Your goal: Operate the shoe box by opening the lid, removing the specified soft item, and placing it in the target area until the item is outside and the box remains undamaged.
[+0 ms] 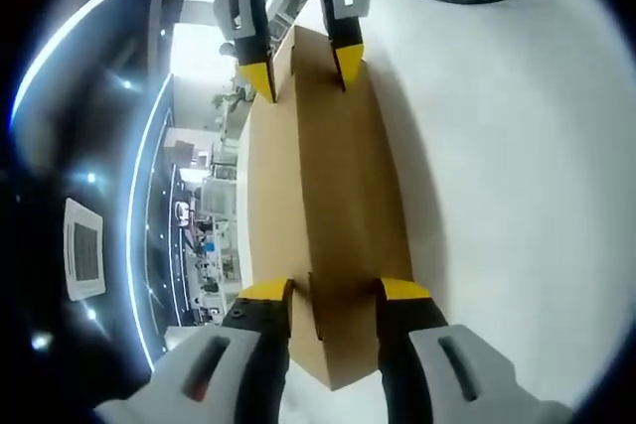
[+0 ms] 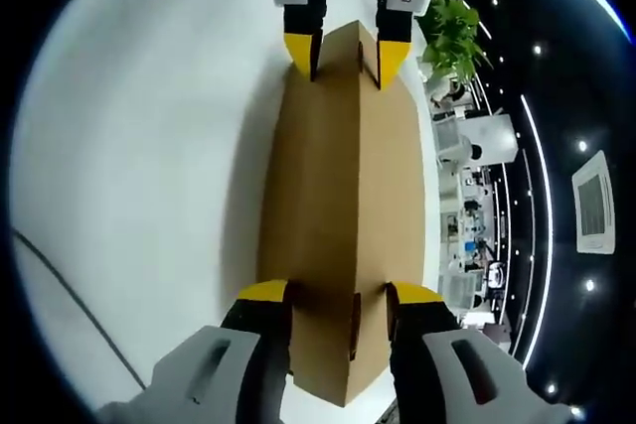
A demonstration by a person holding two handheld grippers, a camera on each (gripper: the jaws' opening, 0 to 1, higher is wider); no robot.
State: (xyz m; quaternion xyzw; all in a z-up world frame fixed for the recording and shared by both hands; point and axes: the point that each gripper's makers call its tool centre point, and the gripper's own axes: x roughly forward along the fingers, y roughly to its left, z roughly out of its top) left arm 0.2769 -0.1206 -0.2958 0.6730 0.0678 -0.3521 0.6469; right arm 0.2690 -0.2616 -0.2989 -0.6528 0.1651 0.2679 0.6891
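Now the shoe box (image 1: 333, 215) sits clamped endwise between left tongs (image 1: 333, 295) and right tongs (image 2: 338, 295).

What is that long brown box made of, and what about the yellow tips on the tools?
The long brown shoe box looks like plain cardboard: matte tan, with sharp folded edges and a cut slot near one end. The yellow tips on the right tool look like hard plastic or rubber, smooth and evenly coloured; which one is hard to tell. The left tool has the same tips.
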